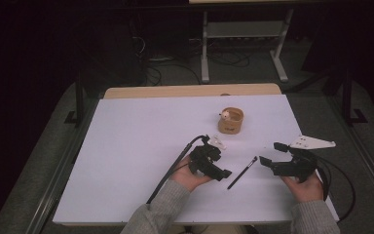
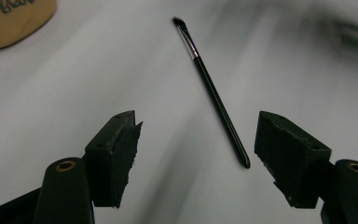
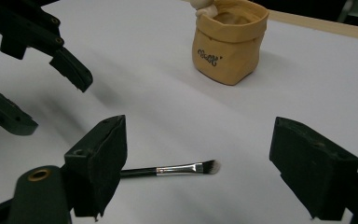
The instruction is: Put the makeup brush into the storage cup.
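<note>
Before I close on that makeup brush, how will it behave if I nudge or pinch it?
The brush is thin and round-handled, lying flat on the white table, so a nudge would probably roll it. It looks stiff and light. Its glossy handle may slip between pads.

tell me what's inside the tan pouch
A small pale figure pokes up at the rim of the tan pouch. The tan lining shows near the top; the pouch walls hide the bottom.

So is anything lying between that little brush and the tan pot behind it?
Nothing visible. The brush lies flat on the bare white table, and the stretch up to the pot holds nothing. Both hand-held grippers, left and right, sit open either side of the brush.
</note>
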The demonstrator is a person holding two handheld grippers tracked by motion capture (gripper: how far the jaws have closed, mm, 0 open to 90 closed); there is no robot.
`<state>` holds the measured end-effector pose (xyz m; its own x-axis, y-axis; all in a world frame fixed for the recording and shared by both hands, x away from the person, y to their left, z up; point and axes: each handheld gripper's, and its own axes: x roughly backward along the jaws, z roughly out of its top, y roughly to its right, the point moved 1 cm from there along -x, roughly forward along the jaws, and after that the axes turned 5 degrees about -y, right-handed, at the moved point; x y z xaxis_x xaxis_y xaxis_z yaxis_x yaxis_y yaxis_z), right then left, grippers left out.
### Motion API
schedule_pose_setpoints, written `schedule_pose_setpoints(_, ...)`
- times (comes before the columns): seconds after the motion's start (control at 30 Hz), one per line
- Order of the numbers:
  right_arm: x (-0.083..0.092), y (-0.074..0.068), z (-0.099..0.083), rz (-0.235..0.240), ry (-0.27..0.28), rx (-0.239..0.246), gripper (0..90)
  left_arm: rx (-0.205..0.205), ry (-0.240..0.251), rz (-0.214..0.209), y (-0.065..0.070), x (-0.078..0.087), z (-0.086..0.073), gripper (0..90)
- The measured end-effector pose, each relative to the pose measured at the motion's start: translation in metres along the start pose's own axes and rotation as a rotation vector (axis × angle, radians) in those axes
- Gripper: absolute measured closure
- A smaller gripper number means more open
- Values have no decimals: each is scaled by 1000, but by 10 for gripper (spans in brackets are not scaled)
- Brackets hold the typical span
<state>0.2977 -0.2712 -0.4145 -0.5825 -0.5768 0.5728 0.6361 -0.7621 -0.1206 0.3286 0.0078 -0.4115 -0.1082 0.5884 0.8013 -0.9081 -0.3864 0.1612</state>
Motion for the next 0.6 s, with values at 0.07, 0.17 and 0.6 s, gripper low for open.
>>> schedule_pose_setpoints(0.07,0,0,0,-1,0,0,178,-1,-3,-6,1,-6,3,312)
schedule_pose_setpoints(0.17,-1,0,0,-3,-1,3,178,-9,-14,-9,4,-11,7,323)
schedule_pose_setpoints(0.6,-2,0,1,-7,-3,6,179,-18,-64,-29,11,-31,19,417)
